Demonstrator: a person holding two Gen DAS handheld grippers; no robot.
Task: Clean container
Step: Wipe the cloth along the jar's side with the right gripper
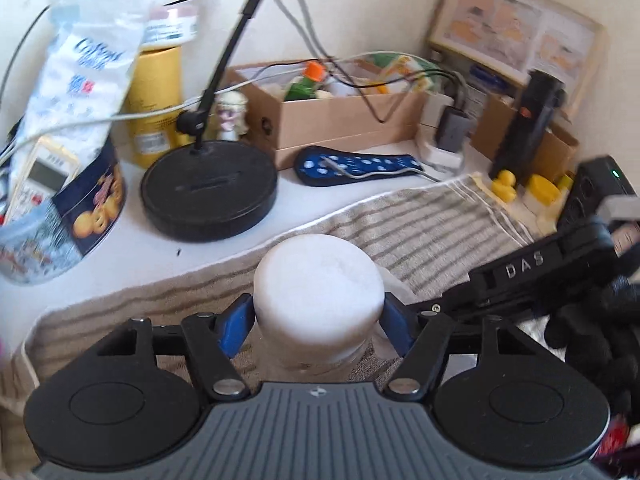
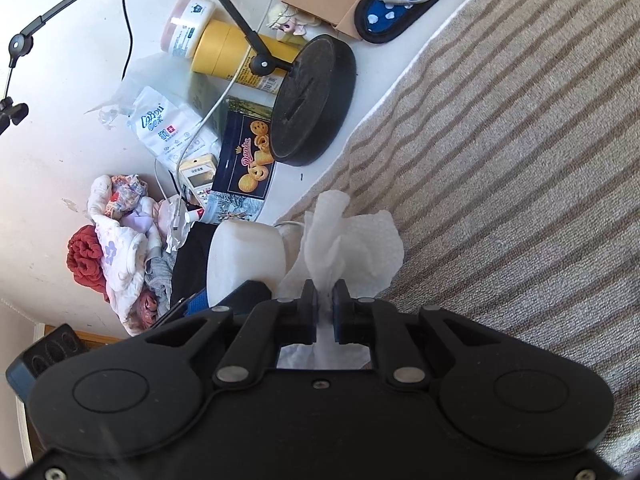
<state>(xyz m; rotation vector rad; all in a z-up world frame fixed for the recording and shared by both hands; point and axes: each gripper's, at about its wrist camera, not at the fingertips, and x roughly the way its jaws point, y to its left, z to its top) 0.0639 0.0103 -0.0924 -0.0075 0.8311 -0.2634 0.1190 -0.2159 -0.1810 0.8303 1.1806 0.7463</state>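
Two grippers [image 1: 318, 324] [image 2: 325, 300] beside lamp base [image 1: 209, 189], biscuit tin [image 1: 60, 224].

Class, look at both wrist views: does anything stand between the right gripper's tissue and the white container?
Nothing visible does. The right gripper is shut on the tissue, which sits right beside the white container. The left gripper clamps that container over the striped towel.

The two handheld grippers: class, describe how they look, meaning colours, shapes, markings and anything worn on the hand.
Both are black plastic with two round discs at the base, linkage bars on silver rivets and blue finger pads. The left gripper has a grey ribbed plate between its discs. The right gripper has a plain black body; its finger reads "DAS" in the left view, beside a black fuzzy glove.
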